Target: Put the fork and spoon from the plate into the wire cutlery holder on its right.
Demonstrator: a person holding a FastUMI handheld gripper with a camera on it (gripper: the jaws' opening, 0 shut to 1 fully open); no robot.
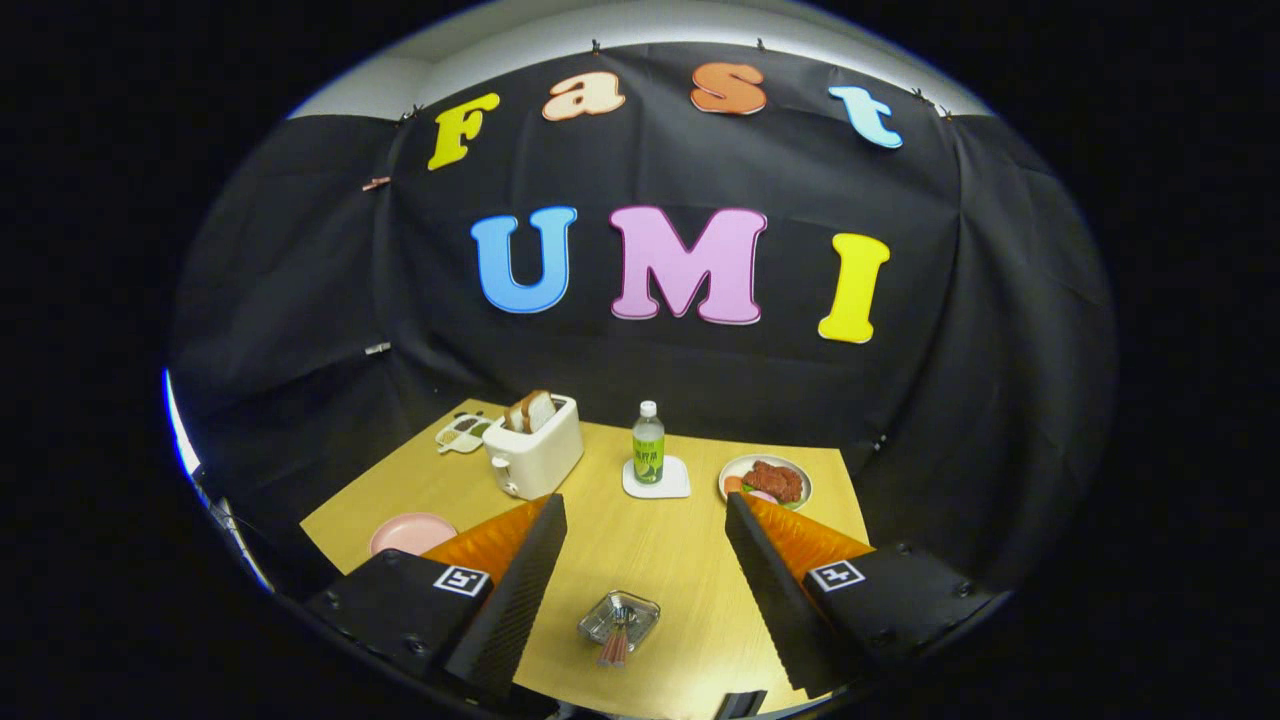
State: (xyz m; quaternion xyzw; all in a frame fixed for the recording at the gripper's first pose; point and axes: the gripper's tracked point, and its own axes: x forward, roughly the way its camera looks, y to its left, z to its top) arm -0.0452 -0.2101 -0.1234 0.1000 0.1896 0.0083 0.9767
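Note:
The wire cutlery holder (620,615) stands on the wooden table (640,550), low between my two fingers. Two pink-handled pieces of cutlery (614,648) stick out of it, handles toward me; which is the fork and which the spoon I cannot tell. To its left lies the pink plate (410,532), partly hidden behind my left finger, and its visible part is bare. My gripper (645,503) hangs above the table, open wide, with nothing between its fingers.
Beyond the fingers stand a white toaster (535,455) holding bread slices, a green bottle (648,445) on a white coaster (657,480), and a plate of meat (768,482). A small divided dish (460,433) lies behind the toaster.

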